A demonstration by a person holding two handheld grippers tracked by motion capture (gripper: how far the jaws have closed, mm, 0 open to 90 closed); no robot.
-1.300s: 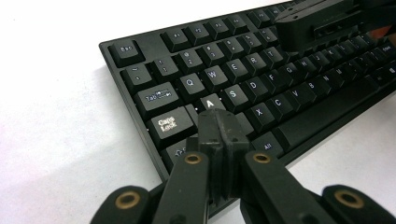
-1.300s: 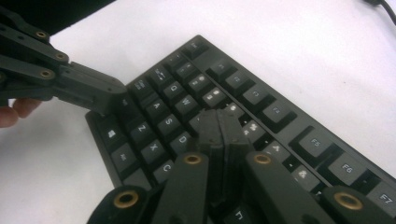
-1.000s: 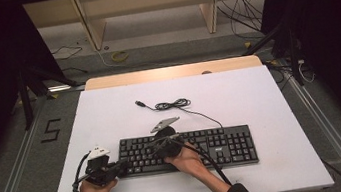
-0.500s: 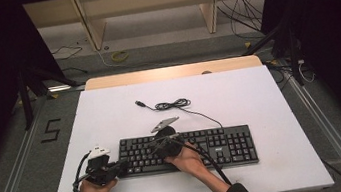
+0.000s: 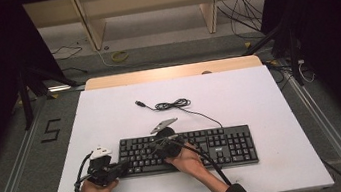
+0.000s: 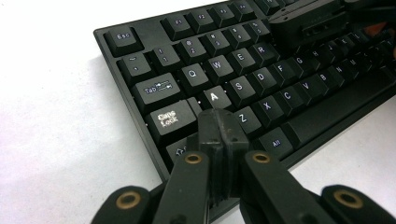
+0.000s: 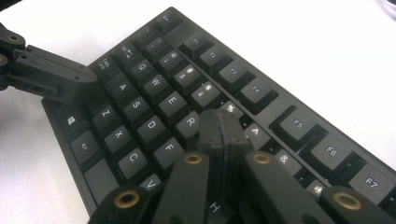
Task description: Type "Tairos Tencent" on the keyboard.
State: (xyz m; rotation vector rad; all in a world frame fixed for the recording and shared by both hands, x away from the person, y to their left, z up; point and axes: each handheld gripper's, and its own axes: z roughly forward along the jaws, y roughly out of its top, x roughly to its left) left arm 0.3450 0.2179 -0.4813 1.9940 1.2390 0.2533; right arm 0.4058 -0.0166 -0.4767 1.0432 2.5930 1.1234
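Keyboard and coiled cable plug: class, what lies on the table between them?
Between keyboard and plug, the high view shows bare white table, crossed by the keyboard's black cable.

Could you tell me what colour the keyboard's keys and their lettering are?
Black keyboard keys with white lettering, clearest in the left gripper view.

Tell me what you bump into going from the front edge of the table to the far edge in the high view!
The person's hands with the two tongs, left and right → black keyboard → coiled cable with its plug → bare white table → wooden strip along the far edge.
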